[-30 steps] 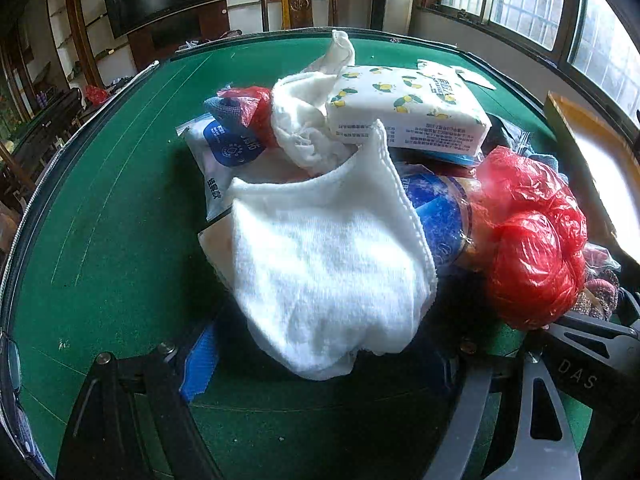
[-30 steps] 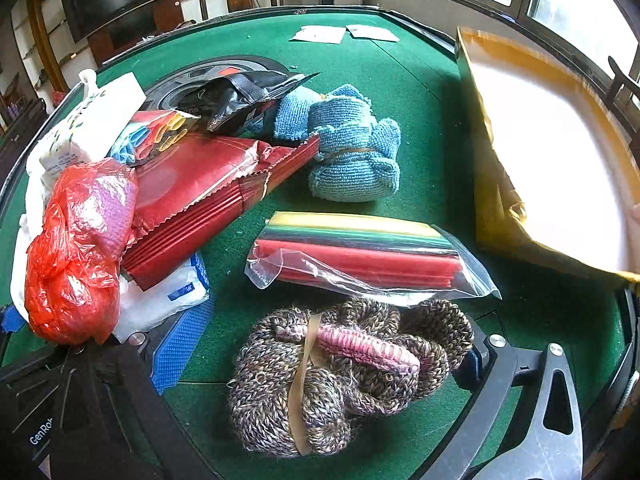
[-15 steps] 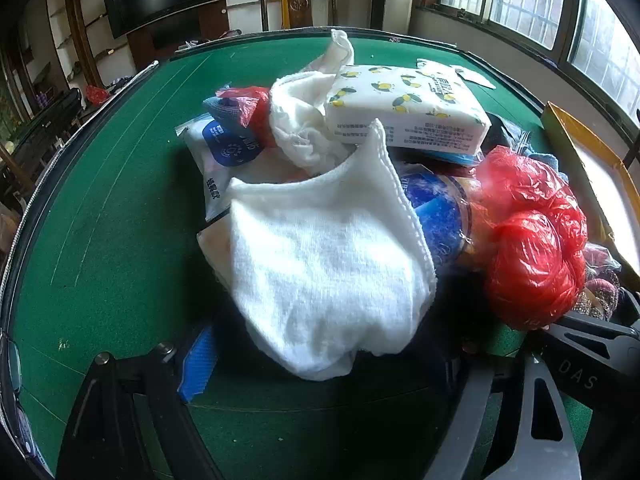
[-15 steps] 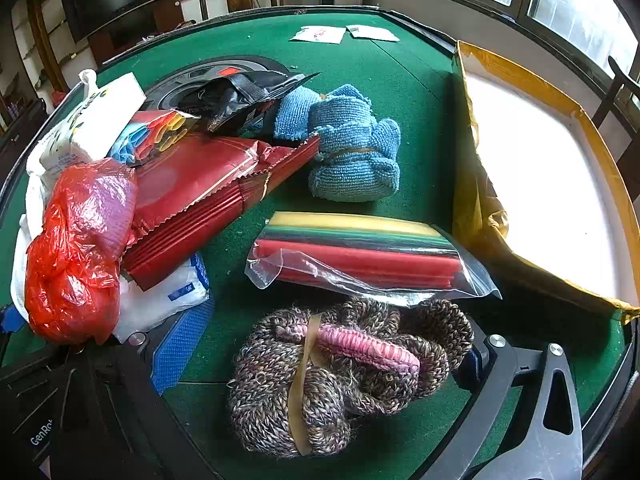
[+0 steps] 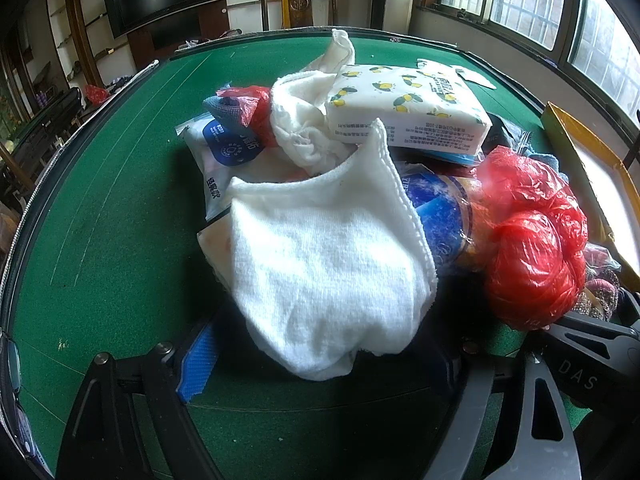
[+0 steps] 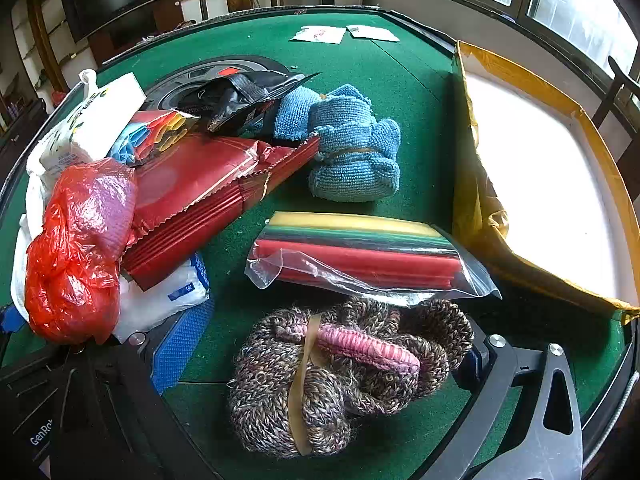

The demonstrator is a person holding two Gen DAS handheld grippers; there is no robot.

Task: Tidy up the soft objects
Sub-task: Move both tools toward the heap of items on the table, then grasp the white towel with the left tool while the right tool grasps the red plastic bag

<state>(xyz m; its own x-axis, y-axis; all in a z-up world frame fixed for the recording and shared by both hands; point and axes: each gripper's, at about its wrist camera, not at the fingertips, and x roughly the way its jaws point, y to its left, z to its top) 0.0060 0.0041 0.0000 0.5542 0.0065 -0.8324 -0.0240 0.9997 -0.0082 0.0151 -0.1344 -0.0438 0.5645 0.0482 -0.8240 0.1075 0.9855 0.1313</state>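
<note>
In the left wrist view a white towel (image 5: 328,264) lies at the front of a pile, with its lower edge between the fingers of my left gripper (image 5: 324,364), which is open. A second white cloth (image 5: 304,128), a tissue pack (image 5: 408,108) and a red plastic bag (image 5: 532,240) lie behind and beside it. In the right wrist view a brown knitted bundle with a pink strip (image 6: 344,372) lies between the fingers of my right gripper (image 6: 320,364), which is open. A blue towel bundle (image 6: 352,152) lies further back.
A yellow-edged open box (image 6: 480,184) stands at the right of the green table (image 6: 384,68). A bag of coloured sheets (image 6: 360,252), red paper packets (image 6: 200,192), a black pouch (image 6: 240,96) and the red bag (image 6: 76,248) crowd the middle and left.
Both grippers have crept slightly toward the objects; the box has drifted a little left in both views. Nothing was taken hold of or let go.
</note>
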